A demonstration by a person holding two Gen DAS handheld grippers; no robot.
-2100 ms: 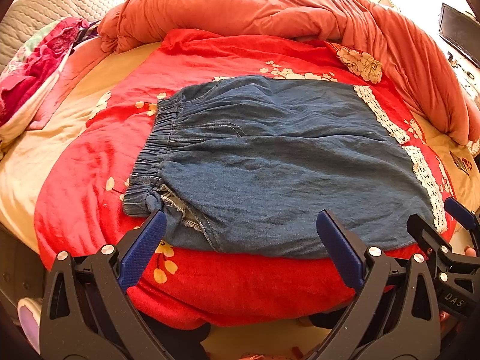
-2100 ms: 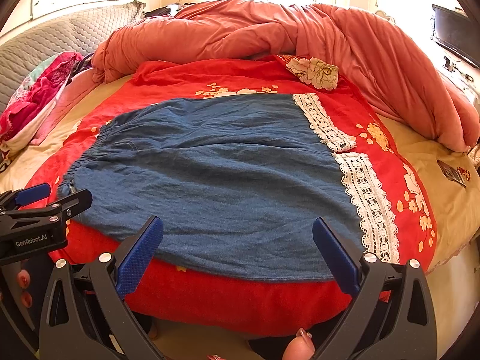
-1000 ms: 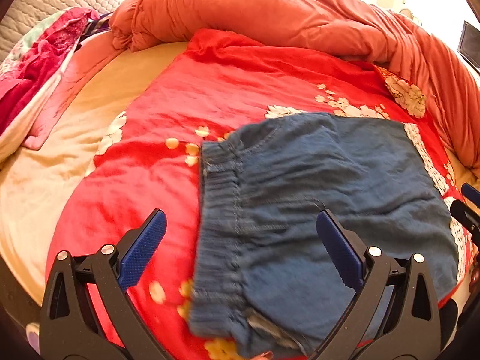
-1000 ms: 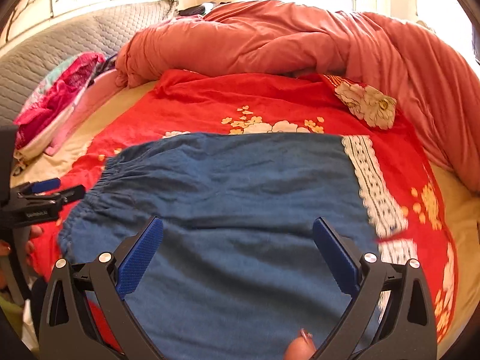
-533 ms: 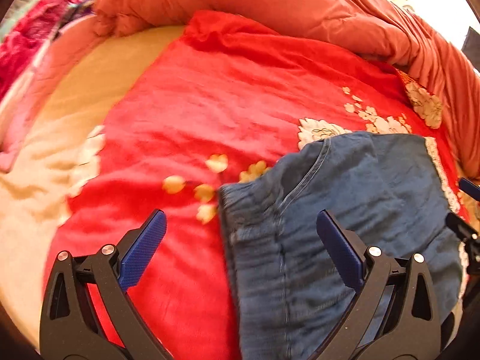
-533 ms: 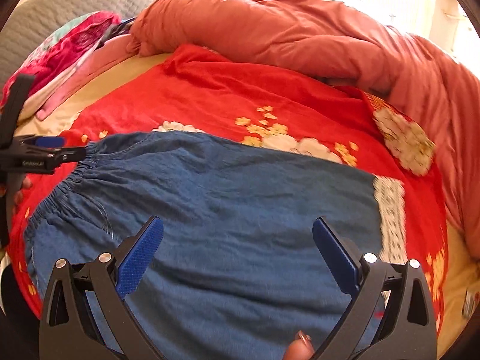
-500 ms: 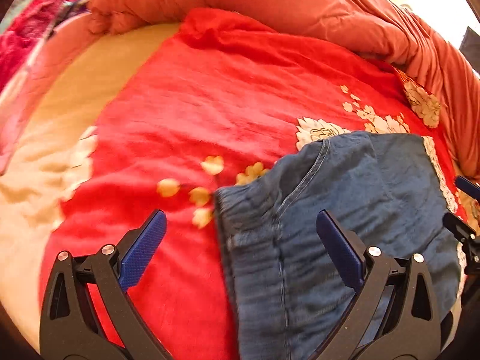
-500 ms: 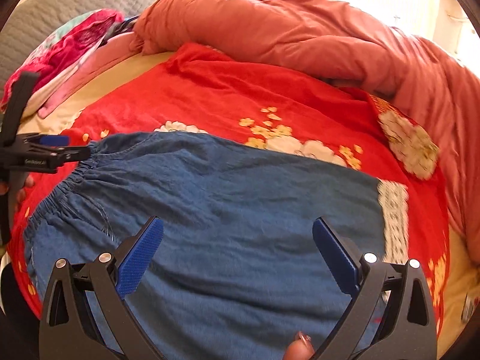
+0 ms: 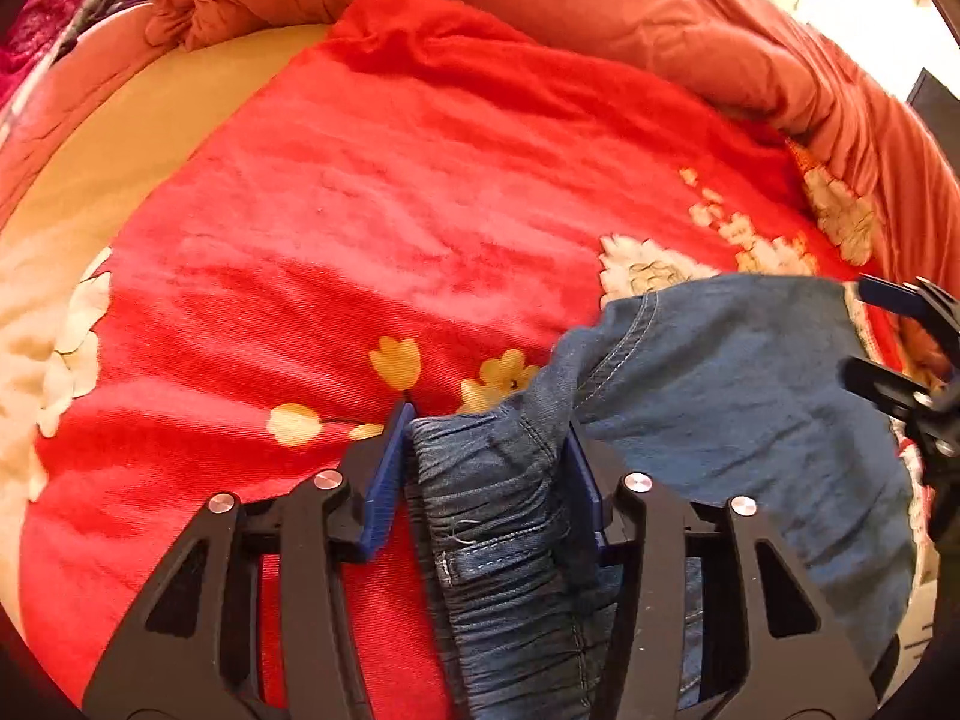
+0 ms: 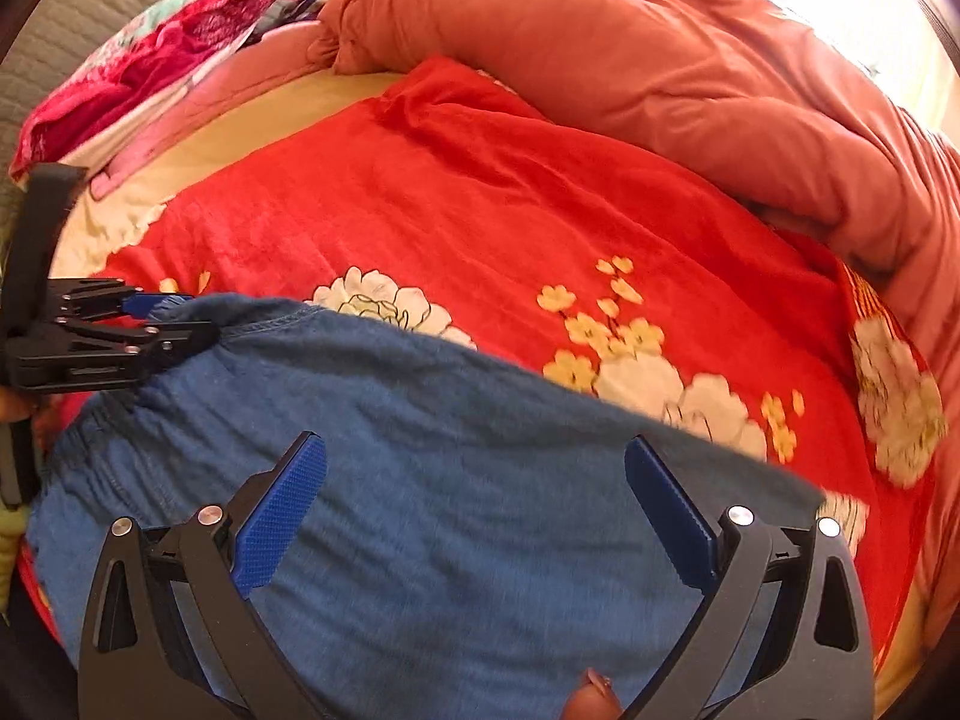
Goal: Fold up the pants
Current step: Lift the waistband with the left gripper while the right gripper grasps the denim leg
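Denim pants [image 10: 456,480] lie spread on the red blanket [image 9: 384,204] across the bed's near half, waistband toward the left edge. Now bunched: far waistband corner [image 9: 492,480] sits gathered between the left gripper [image 9: 489,468] pads, jaws closing on it, where a second ago those jaws stood wide over flat cloth. Means the first fold is about to start, probably with that corner carried across. Right gripper [image 10: 474,510] hovers unclenched over mid-leg denim, nothing caught between its pads. Further out: lace hem [image 9: 855,315] by the right edge, orange duvet [image 10: 660,60] heaped along the far edge, pink clothes [image 10: 150,54] at the far left corner. Nothing blocks the fold path; only the duvet crowds the far side.
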